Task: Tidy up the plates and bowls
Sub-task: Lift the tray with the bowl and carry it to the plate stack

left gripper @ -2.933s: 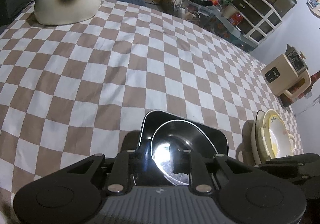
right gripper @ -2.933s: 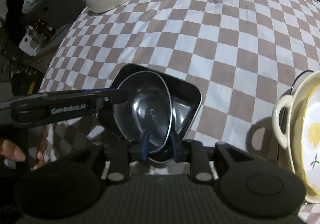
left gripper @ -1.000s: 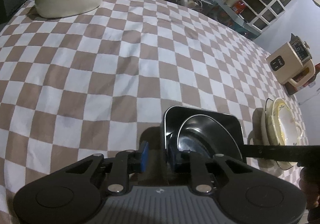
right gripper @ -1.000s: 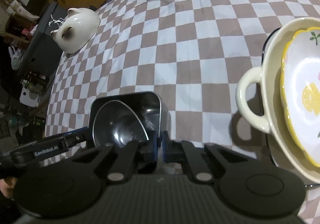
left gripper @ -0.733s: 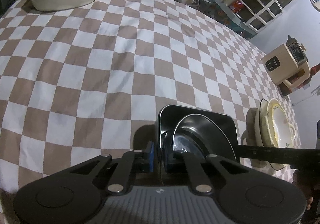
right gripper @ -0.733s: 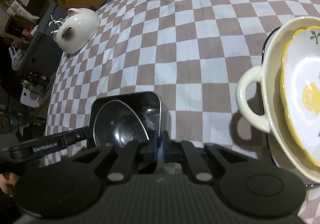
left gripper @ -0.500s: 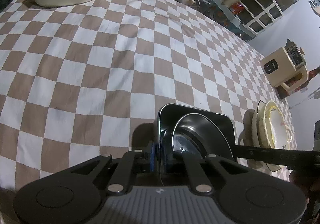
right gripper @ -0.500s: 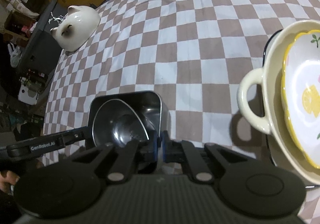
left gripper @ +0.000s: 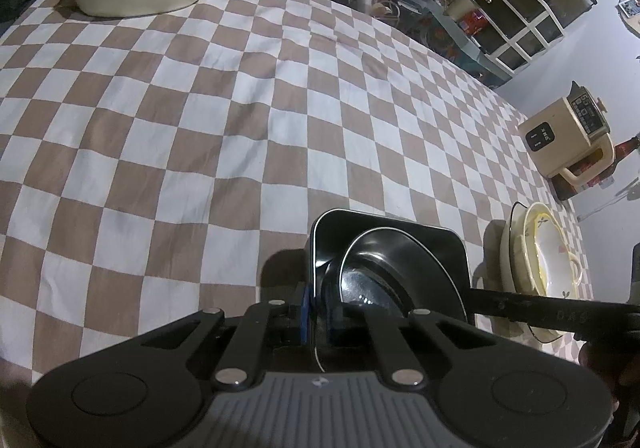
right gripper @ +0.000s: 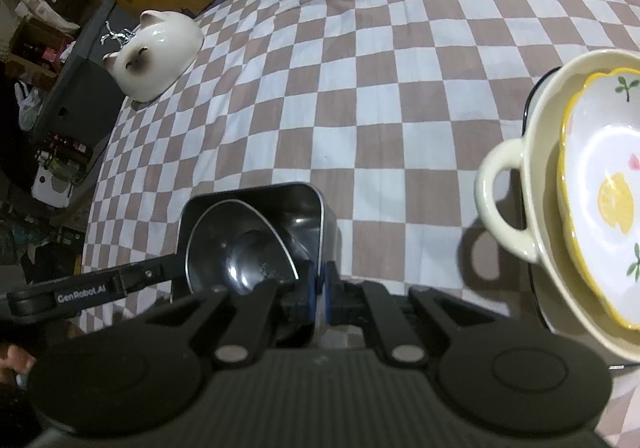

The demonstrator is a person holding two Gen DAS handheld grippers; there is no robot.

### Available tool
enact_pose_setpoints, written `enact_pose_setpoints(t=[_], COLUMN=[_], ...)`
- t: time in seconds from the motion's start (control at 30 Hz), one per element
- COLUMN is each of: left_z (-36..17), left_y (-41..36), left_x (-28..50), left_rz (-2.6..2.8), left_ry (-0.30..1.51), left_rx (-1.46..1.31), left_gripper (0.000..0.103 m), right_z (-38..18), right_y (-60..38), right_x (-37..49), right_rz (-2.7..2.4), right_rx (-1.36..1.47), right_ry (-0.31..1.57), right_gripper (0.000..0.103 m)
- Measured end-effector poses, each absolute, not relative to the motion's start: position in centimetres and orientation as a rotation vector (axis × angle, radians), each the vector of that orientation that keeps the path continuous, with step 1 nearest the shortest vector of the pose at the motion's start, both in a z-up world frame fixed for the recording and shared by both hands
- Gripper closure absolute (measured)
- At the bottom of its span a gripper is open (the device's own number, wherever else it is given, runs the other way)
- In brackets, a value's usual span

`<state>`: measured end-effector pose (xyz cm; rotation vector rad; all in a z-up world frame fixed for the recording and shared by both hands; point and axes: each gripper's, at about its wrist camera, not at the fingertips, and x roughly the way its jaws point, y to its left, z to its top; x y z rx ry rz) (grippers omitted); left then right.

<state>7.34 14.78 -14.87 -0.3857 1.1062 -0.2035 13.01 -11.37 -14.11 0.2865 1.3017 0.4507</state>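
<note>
While both tools [left gripper: 316, 308] [right gripper: 320, 288] clamp opposite walls, black tray [left gripper: 332, 236]

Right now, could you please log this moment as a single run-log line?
left gripper: shut on square tin wall | right gripper: shut on opposite wall | round bowl: inside tin | ceramic stack: right of tin

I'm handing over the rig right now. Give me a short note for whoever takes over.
Left gripper: shut on the left wall of the square metal tray.
Right gripper: shut on its right wall.
Round metal bowl sits inside the tray.
Lemon-print dish is nested in the cream handled bowl, to the right.
Left: move the tray with its bowl toward that stack.
</note>
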Motion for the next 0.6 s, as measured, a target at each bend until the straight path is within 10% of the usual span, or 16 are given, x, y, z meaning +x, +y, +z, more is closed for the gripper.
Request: enact_pose_setpoints(t=[0.6], left_z=[-9.5], left_y=[12.1], left_x=[5.8], left_rz=[-0.251], left_ry=[0.991], left_rx=[-0.359], left_gripper=[0.096], right_z=[-9.6], right_y=[-15.5], right_x=[11.5], right_rz=[0.472], right_rx=[0.327], right_ry=[1.131], right_gripper=[0.098])
